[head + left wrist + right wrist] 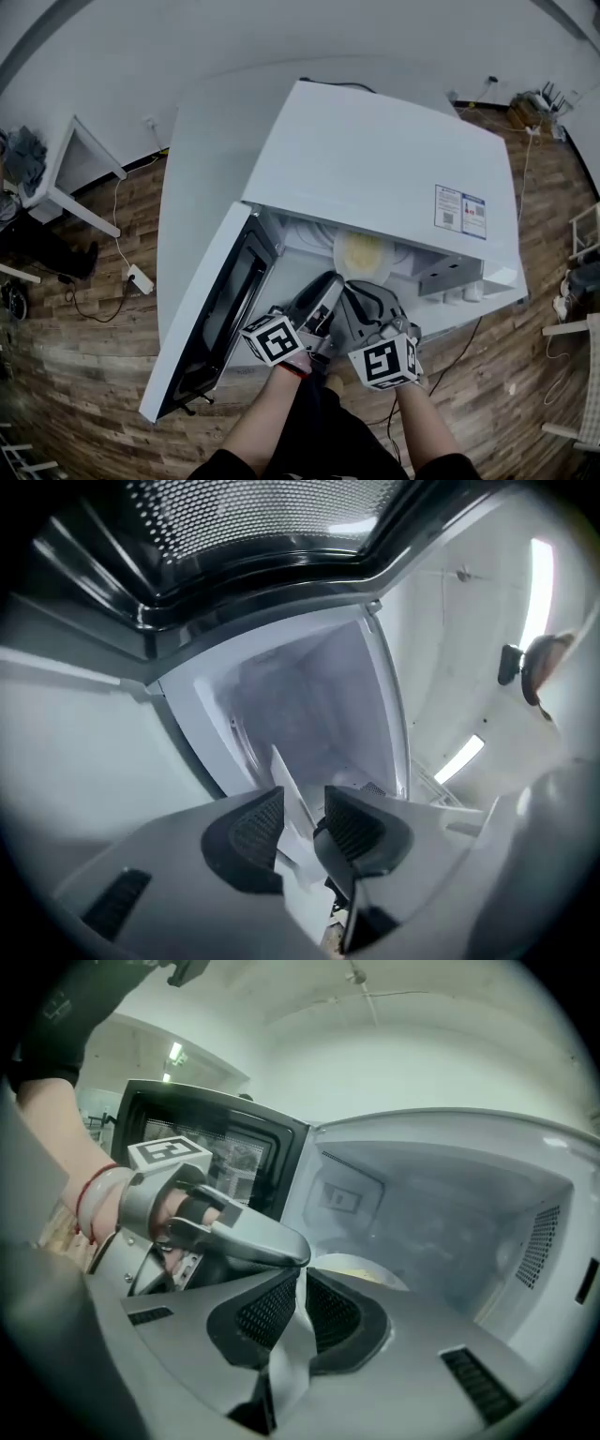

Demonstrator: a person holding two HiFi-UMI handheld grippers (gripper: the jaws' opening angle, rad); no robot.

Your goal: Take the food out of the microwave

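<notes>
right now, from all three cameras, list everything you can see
white box microwave oven: one, white, centre, door open
pale yellow round food: one, yellow, inside the microwave
white tabletop: one, white, under the microwave
small white side table: one, white, far left
white power strip: one, white, on wooden floor
left gripper: one, grey, at the microwave's mouth, jaws apart
right gripper: one, grey, beside it, jaws nearly together

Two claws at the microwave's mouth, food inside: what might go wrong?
The left gripper and right gripper crowd together at the mouth of the microwave and may collide. The right one's jaws are together; unless they open, they may push the plate of food deeper. The open door stands beside the left gripper and could be bumped.
</notes>
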